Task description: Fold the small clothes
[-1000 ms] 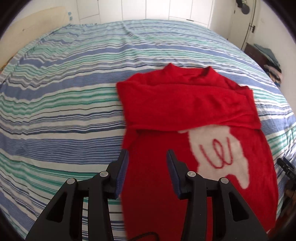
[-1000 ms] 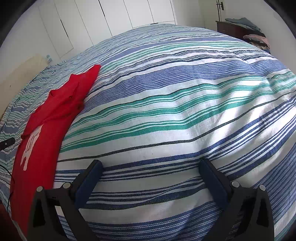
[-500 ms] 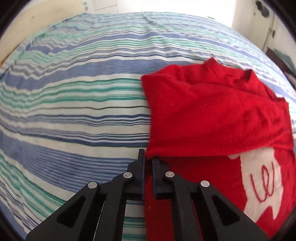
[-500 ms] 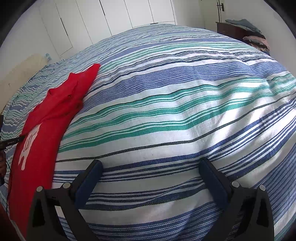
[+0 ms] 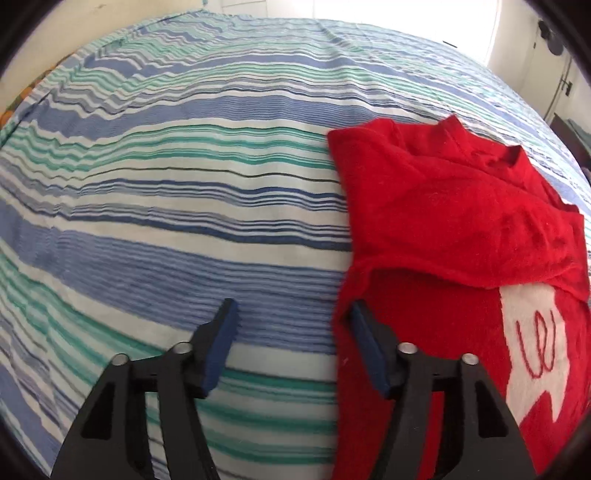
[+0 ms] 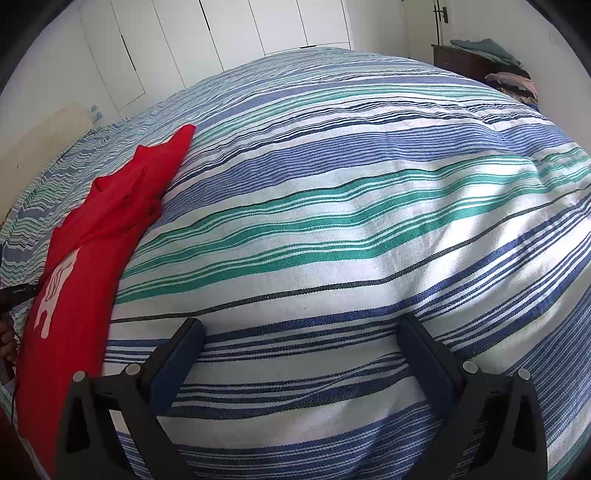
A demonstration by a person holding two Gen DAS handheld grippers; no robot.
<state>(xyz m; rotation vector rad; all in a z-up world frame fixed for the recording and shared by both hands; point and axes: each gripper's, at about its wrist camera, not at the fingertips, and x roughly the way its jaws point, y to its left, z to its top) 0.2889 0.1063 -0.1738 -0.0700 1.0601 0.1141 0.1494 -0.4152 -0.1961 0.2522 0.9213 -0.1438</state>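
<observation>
The red sweater [image 5: 454,221] is lying partly folded on the striped bed [image 5: 166,184]. The left gripper [image 5: 291,314] has just been opening, jaws apart at the sweater's left edge, nothing clamped. The right gripper [image 6: 303,325] is hanging wide open over bare bedding.

Both my feeds were bright with soft daylight, and the far wall [image 5: 406,14] in the left view blew out to plain white. The fisheye bulged the striped bed [image 6: 332,221] into a dome and darkened every corner. Shadows stayed faint, while the sweater [image 5: 443,221] edge nearest my left lens smeared slightly.
</observation>
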